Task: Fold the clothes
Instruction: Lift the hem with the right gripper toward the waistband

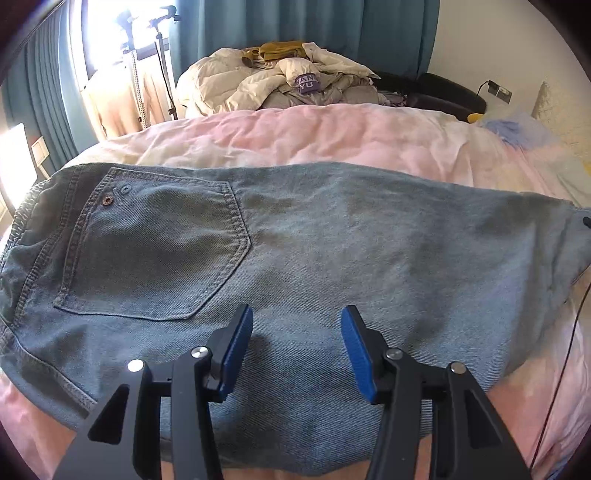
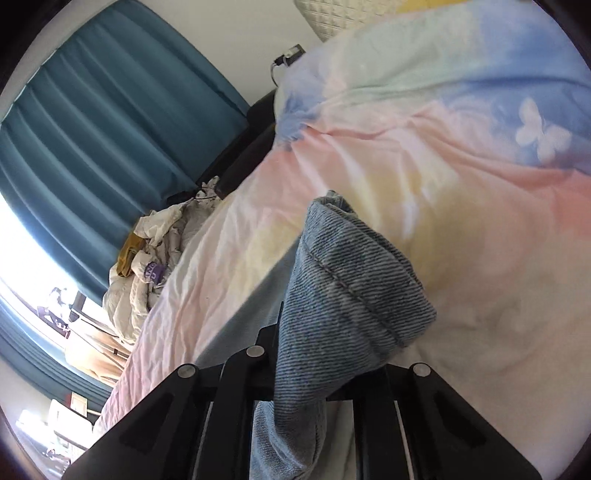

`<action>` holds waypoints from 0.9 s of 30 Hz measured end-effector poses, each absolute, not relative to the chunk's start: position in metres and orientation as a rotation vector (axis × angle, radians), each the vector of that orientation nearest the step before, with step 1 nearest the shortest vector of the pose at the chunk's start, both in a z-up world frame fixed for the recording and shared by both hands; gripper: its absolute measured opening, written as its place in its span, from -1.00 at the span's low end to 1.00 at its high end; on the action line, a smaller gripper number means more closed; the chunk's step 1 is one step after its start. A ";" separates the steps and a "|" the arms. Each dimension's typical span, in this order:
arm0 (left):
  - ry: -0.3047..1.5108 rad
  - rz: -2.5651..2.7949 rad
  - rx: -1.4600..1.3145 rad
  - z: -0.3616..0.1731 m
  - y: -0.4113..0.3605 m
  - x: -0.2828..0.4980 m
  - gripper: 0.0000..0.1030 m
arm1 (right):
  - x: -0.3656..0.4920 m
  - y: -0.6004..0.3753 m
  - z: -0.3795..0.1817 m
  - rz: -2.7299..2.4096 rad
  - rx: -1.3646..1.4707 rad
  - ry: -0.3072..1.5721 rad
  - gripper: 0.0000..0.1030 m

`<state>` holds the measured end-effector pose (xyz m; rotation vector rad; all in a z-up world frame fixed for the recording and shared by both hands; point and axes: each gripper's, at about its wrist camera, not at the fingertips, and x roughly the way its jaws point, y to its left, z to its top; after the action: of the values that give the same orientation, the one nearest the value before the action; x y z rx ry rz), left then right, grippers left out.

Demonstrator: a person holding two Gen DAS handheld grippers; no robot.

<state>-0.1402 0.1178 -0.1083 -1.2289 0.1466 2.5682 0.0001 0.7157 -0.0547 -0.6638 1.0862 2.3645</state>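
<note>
a bed (image 1: 332, 133) with a pink, yellow and blue quilt fills the room in front of teal curtains (image 1: 295, 26), with a heap of pale clothes (image 1: 280, 81) at its far side by a bright window. the jeans (image 1: 295, 240) lie spread flat across the quilt, back pocket up. the left gripper (image 1: 297, 325) hovers half open just over the denim, grasping nothing, while the right gripper (image 2: 310, 369) is clenched on a bunched fold of the jeans, lifted off the bed.

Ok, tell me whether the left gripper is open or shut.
Open. The left gripper hovers over the jeans, its blue pads apart with only flat denim showing between them.
</note>
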 end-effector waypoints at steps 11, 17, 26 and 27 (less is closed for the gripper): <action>0.049 2.553 -1.128 -0.054 0.096 -0.129 0.00 | -0.056 0.530 0.045 2.687 -0.693 0.517 -0.83; 0.006 2.545 -1.158 -0.053 0.084 -0.130 0.00 | -0.079 0.408 0.022 2.803 -0.793 0.310 -0.83; -0.038 2.542 -1.153 -0.051 0.072 -0.130 0.00 | -0.114 0.298 -0.125 2.637 -1.367 0.238 -0.80; -0.043 2.544 -1.156 -0.050 0.071 -0.131 0.00 | -0.113 0.295 -0.132 2.632 -1.357 0.234 -0.79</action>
<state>-0.1312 0.0709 -0.0504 -1.1559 -0.0428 2.5438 -0.1127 0.2953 -0.1315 -1.3571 0.2341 2.6316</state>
